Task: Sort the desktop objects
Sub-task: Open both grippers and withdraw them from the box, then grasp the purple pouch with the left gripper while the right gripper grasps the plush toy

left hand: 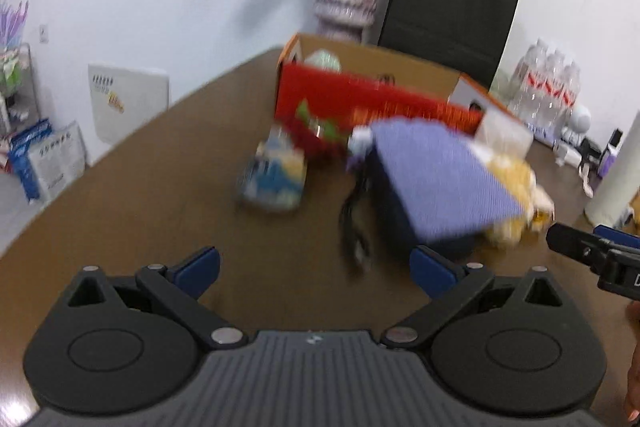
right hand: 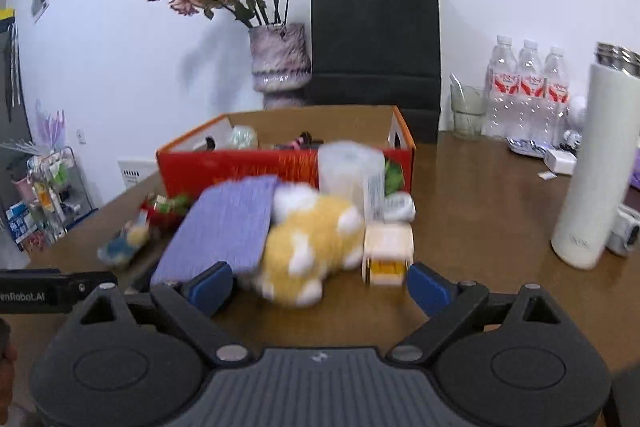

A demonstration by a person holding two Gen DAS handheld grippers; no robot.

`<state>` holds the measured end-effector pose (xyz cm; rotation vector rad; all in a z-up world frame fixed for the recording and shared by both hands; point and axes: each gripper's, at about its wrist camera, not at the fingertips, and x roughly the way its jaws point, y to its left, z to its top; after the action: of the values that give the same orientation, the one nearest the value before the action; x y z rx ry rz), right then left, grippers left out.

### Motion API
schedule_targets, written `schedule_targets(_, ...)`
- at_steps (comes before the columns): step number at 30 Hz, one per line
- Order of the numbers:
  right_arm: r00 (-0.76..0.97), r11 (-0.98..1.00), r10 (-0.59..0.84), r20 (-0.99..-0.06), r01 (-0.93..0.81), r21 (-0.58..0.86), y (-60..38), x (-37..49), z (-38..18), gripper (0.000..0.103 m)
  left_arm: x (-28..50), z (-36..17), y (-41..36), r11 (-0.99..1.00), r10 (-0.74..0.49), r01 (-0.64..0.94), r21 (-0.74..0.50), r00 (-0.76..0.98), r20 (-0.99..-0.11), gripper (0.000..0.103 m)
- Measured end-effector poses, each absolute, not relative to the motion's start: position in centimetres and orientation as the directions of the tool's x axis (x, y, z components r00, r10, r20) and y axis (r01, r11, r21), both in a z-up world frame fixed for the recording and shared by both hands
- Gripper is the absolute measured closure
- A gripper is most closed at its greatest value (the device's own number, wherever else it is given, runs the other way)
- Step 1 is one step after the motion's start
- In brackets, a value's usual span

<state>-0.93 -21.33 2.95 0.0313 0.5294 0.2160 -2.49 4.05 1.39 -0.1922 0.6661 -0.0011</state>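
While both views are smeared by blur, the layout on the brown wooden surface [right hand: 480, 187] can still be read. The left tongs [left hand: 316, 269] stand wide open with nothing between their blue pads, and the right tongs [right hand: 320, 285] are likewise spread wide, gripping nothing. Just ahead of the right tongs lies a yellow and white plush toy [right hand: 308, 247], touching a lavender ribbed flat box [right hand: 228, 227] on its left and just beside a small cream and yellow toy cart [right hand: 386, 255] on its right. Behind them sits an open red and orange cardboard box [right hand: 280, 163] holding a few small items. A blue and yellow soft toy [left hand: 274, 171] and a black cord [left hand: 354, 223] lie near the lavender box.
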Motion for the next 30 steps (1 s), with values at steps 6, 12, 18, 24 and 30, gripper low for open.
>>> schedule_targets(6, 0.799, 0.96, 0.279, -0.533, -0.222, 0.17, -21.5, -3.8, 0.9, 0.0, -5.4, 0.5, 3.0, 0.989, -0.093, 0.0, -0.149, 0.78, -0.619, 0.0)
schedule_targets(12, 0.801, 0.965, 0.258, -0.541, -0.236, 0.112, -20.4, -4.3, -0.1, 0.0, -4.3, 1.2, 2.0, 0.992, -0.104, 0.041, -0.117, 0.795, -0.598, 0.0)
schedule_targets(18, 0.774, 0.956, 0.292, -0.562, -0.23, 0.18, -21.1, -2.6, 0.2, 0.015, 1.3, 3.3, 0.1, 0.985, -0.144, 0.065, -0.159, 0.818, -0.556, 0.009)
schedule_targets(24, 0.833, 0.974, 0.219, -0.507, -0.156, 0.165, -22.7, -1.0, 2.4, 0.017, 8.0, 2.8, -1.3, 0.965, -0.225, 0.086, -0.248, 0.758, -0.612, 0.032)
schedule_targets(30, 0.817, 0.966, 0.242, -0.524, -0.151, 0.21, -23.0, 1.6, 2.8, 0.043, 8.4, 2.5, -0.6, 0.955, -0.236, 0.062, -0.289, 0.749, -0.619, 0.096)
